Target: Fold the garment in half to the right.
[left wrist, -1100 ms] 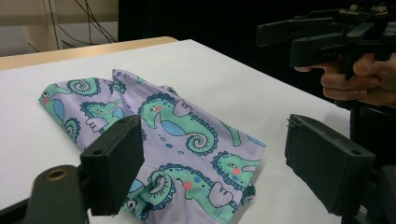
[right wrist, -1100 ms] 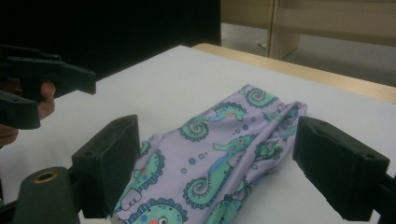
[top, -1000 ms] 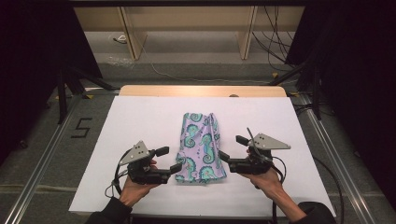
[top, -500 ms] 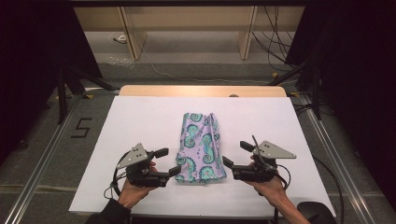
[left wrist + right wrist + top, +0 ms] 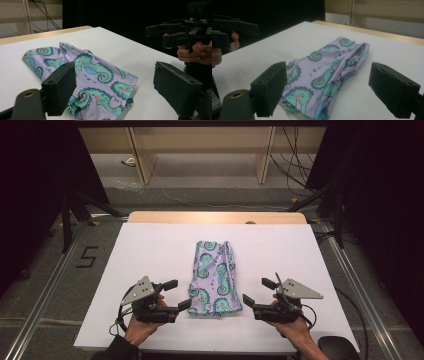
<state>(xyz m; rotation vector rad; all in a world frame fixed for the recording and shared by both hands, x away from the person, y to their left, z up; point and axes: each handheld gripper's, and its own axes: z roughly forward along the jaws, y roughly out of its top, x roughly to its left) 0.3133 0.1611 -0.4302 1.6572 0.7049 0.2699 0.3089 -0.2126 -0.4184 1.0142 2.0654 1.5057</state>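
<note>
Your right gripper has slid away from the folded cloth over the last second, toward the lower right of the high view, so a strip of bare white table now shows between its jaws and the cloth's right edge. Your left gripper has barely shifted; in the lower left of that view its nearer jaw sits just beside the cloth's near left corner, perhaps touching it.

Both tools stand wide and hold nothing. In the left gripper view the cloth lies flat between and beyond the spread jaws, with your other hand at the upper right. In the right gripper view the cloth runs from the lower left toward the upper right, its far end bunched.

The cloth lies in the middle of the table, a narrow folded strip with its long side running away from you. With both tools off it and flanking its near end, the fold looks set down; you seem placed either to take the near corners or to back off.
</note>
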